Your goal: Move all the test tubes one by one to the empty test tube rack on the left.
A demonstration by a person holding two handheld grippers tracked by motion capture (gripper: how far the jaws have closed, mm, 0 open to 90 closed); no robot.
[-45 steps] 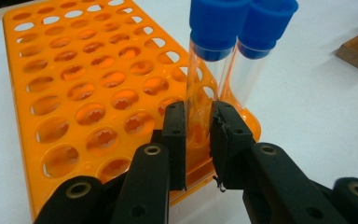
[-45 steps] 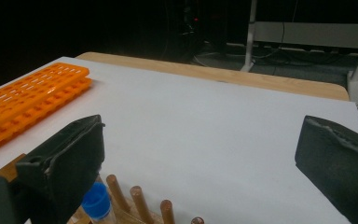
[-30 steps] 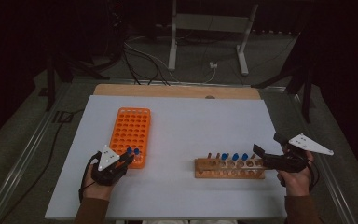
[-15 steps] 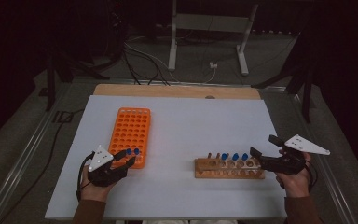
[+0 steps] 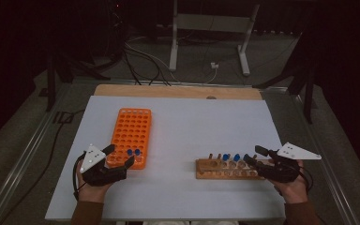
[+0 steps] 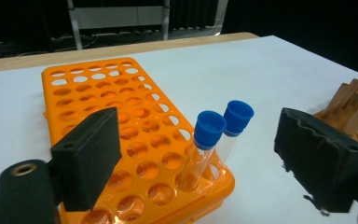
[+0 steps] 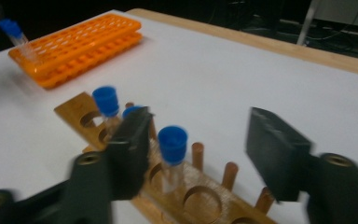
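An orange tube rack lies at the left of the white table top. Two blue-capped tubes stand upright in its near corner holes. My left gripper is open; its jaws have just been opening and stand wide on either side of these tubes without touching them. A wooden rack at the right holds blue-capped tubes. My right gripper has just been closing its jaws around one blue-capped tube standing in the wooden rack. A gap shows on both sides, so it is open.
Most holes of the orange rack are free. Two more blue-capped tubes stand further along the wooden rack, beside bare wooden pegs. A wooden strip borders the table's far edge, with a metal stand and cables behind.
The left gripper's jaws have spread apart, letting go of a tube that now stands in the orange rack. The right gripper's jaws have narrowed around a tube in the wooden rack. Both hands stayed in place.
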